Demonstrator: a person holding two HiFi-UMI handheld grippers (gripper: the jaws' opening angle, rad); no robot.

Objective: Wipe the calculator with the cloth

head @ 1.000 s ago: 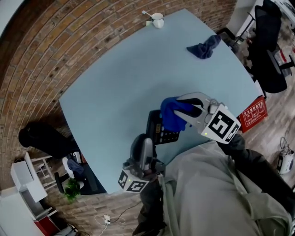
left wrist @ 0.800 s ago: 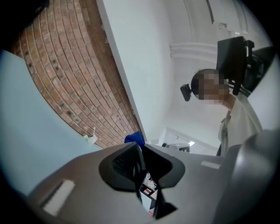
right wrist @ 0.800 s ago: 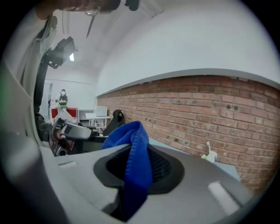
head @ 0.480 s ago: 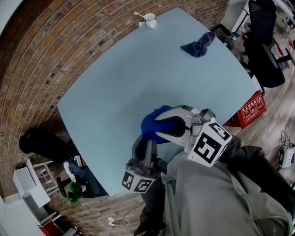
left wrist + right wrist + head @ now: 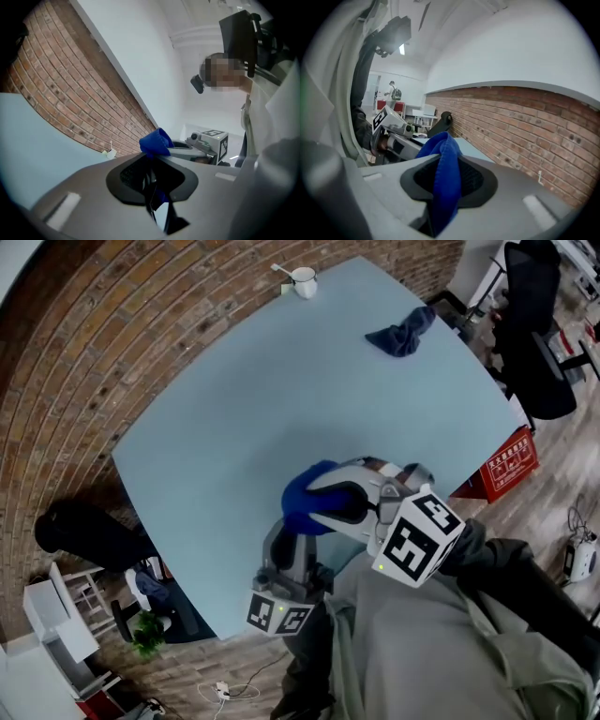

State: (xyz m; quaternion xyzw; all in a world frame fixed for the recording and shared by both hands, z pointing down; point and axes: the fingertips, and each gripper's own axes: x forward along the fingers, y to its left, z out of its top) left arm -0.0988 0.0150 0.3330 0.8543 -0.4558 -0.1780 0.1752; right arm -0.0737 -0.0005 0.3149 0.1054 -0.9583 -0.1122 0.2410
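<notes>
In the head view my right gripper (image 5: pixel 314 498) is shut on a bright blue cloth (image 5: pixel 302 495) near the front edge of the pale blue table (image 5: pixel 281 390). The cloth and this gripper cover the calculator there. Just below, my left gripper (image 5: pixel 292 538) points up under the cloth. In the left gripper view its jaws (image 5: pixel 152 180) pinch a thin dark slab, the calculator (image 5: pixel 151 187) seen edge-on, with the cloth (image 5: pixel 155 143) bunched right behind it. In the right gripper view the cloth (image 5: pixel 443 173) hangs out between the jaws of my right gripper (image 5: pixel 443 180).
A second, darker blue cloth (image 5: pixel 401 336) lies crumpled at the table's far right. A white mug (image 5: pixel 303 281) with a spoon stands at the far edge. A black chair (image 5: pixel 534 343) and a red box (image 5: pixel 511 463) are off the table's right side.
My right gripper has carried the blue cloth leftward over the calculator, which showed a second ago and is now covered. That gripper has also rolled. The left gripper has stayed roughly in place.
</notes>
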